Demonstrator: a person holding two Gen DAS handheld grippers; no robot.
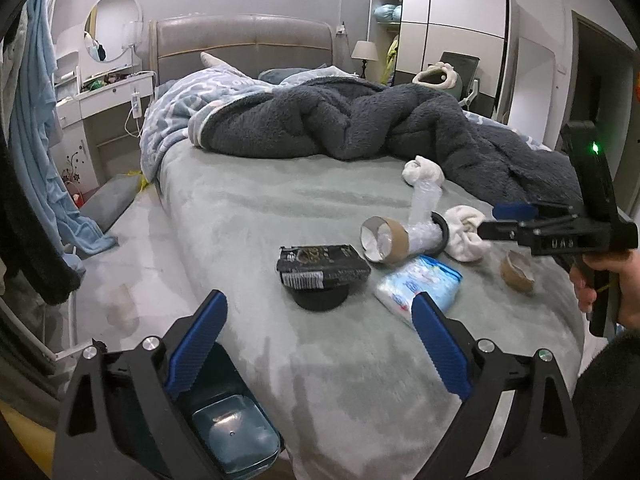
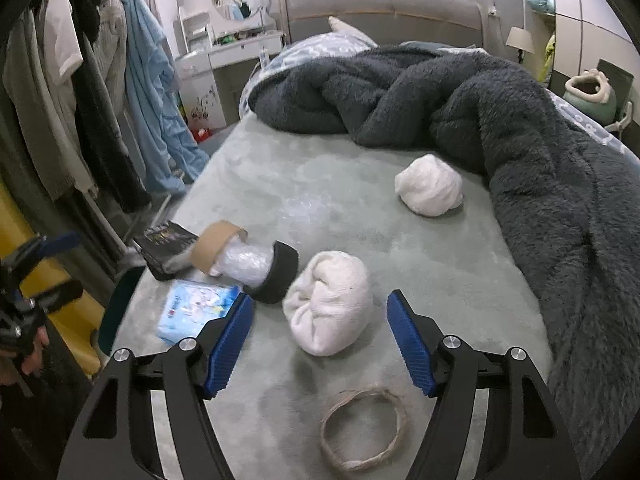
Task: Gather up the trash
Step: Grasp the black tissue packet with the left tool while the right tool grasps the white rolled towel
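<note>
Over the bed [image 2: 280,200], both tools [image 2: 320,344] gape, empty.

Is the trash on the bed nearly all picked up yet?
Not yet. Nothing looks collected: the bin by the bed shows no trash. Neither hand-held gripper holds anything; the right hand-held gripper is open around a white cloth bundle, and the left hand-held gripper is open too. Left on the bed: black packet, cardboard roll, tissue pack.

A home bedroom: unmade bed [image 1: 248,216] (padded headboard [image 1: 244,46]), wardrobe [image 1: 452,28].
</note>
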